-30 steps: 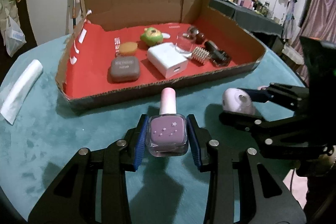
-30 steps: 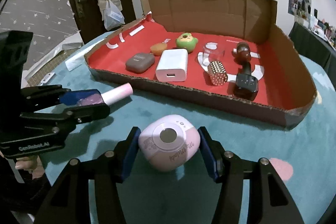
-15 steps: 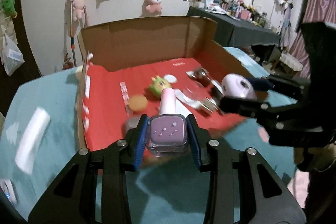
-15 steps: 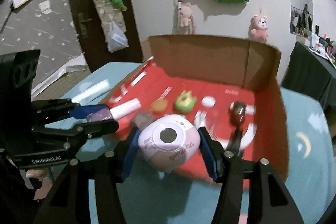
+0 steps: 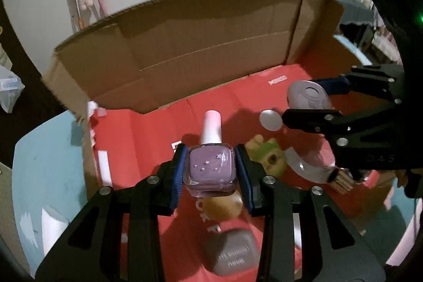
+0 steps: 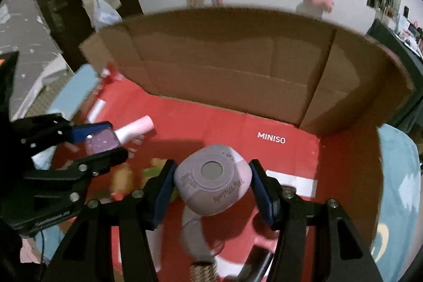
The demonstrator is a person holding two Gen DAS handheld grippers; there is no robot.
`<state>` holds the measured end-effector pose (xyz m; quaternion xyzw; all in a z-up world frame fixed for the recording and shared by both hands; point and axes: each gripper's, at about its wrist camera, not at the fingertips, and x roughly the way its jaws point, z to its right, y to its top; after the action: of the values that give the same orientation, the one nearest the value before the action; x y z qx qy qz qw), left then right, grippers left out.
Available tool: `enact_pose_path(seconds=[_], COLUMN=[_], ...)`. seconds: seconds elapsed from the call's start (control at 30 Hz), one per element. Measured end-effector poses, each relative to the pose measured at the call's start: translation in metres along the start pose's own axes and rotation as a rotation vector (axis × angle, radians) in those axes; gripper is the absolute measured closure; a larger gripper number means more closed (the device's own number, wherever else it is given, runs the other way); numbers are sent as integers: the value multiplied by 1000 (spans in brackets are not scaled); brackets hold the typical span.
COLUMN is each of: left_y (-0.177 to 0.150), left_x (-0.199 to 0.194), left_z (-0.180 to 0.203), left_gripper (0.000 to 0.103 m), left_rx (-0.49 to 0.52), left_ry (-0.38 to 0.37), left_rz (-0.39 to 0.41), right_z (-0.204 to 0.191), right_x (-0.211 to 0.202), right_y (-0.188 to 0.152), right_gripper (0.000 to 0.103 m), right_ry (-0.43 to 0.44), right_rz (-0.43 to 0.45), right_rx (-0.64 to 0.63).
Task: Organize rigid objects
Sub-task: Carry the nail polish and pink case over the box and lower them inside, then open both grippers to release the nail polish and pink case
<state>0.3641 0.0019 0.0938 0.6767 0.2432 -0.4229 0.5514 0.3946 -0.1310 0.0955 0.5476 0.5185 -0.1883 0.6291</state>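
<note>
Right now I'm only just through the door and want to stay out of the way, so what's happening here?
A person is sorting small items into a cardboard box with a red floor. The left gripper is shut on a purple nail polish bottle; the right gripper clamps a rounded pink gadget. Both hang above the box floor, over items already inside.

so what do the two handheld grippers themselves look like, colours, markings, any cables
Both are matte black plastic two-finger grippers with cut-out triangular frames and silver round bolt heads. The left gripper has blue ribbed pads on its fingers; the right gripper has matching blue pads. White lettering runs along the left gripper's body in the right wrist view, too blurred to read. A thin dark cable hangs below it. A green light glows on the right unit.
</note>
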Motion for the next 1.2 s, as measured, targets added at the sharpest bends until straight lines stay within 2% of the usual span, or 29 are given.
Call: enact_pose_path(seconds=[0.27, 0.6, 1.2], left_y=[9, 5, 3], left_x=[32, 55, 57], left_z=[-5, -2, -6], left_gripper=[69, 69, 69], left_rx=[0, -5, -26], left_ry=[29, 42, 26], left_rz=[-86, -148, -152], right_z=[8, 6, -5], right_x=[33, 47, 54], right_y=[8, 4, 0], right_gripper=[44, 44, 44], right_ry=[-34, -62, -65], right_rz=[-98, -133, -120], right_rx=[-11, -33, -45])
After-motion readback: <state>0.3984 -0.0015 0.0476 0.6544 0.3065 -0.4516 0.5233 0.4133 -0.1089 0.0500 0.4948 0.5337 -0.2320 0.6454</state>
